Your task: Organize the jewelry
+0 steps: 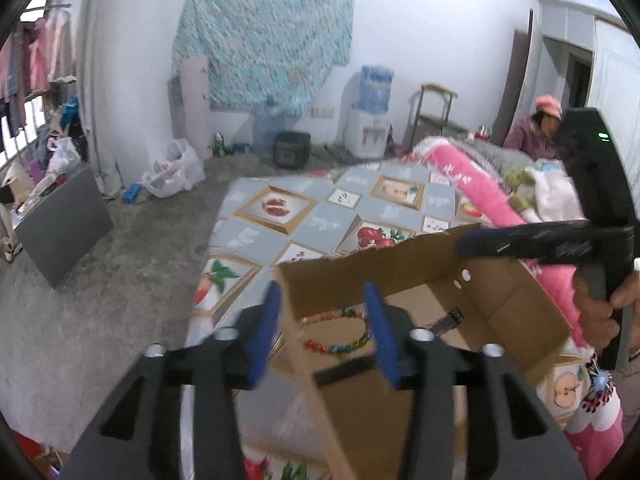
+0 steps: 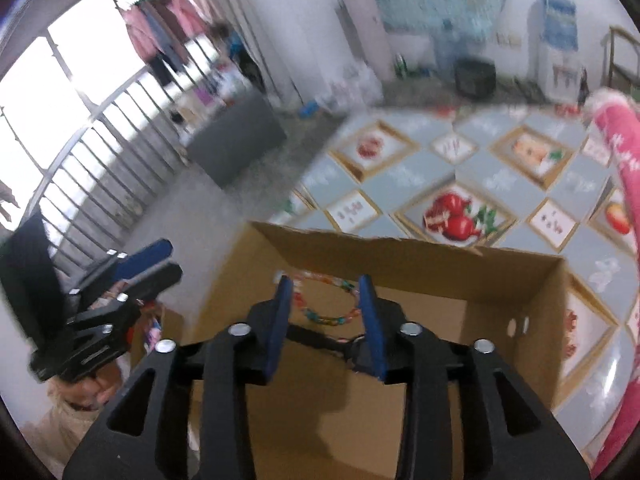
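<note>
Both grippers, left and right, tilt down, released, over bracelet in box.

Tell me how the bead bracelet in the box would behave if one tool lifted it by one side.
The bracelet is a loop of separate beads, so it would probably sag and dangle. It looks small and likely light. The glossy beads might slip between flat pads. It lies on the floor of the box, so pinching it could be fiddly.

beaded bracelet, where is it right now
The colourful beaded bracelet lies on the floor of the open cardboard box on the fruit-print tablecloth, near the box's far-left corner in both wrist views.
</note>
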### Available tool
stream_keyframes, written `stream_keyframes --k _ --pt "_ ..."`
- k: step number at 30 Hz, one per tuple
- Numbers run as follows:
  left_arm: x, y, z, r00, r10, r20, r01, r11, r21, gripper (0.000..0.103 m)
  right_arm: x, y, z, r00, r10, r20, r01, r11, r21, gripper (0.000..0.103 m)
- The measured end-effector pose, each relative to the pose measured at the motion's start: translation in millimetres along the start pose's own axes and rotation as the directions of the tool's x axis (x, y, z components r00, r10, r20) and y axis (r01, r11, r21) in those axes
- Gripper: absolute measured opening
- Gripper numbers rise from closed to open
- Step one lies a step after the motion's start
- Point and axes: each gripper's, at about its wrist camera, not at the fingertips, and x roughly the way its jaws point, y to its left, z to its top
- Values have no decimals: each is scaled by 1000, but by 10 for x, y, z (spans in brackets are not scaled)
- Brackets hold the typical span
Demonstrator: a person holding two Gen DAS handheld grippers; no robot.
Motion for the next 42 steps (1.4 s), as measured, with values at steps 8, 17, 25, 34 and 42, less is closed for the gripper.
stream_keyframes --k 8,17,25,34,42 --pt "-709 44 -884 1000 29 -12 -30 998 -63 77 -780 291 -1078 980 83 184 -83 997 -6 66" --pt "-276 -327 -1879 957 103 -272 -104 995 11 84 32 601 -2113 989 -106 -101 111 993 47 67" --pt "-218 -259 -2210 922 144 -361 -153 988 3 84 168 628 -2262 983 -128 -133 136 989 53 82" --pt "-139 -272 -2194 914 146 -379 -175 984 -43 84 159 582 -2322 984 -106 -145 117 991 71 83" --pt "-42 -322 -2146 906 162 -392 -189 981 -33 84 171 592 -2318 983 -106 -148 116 991 62 83"
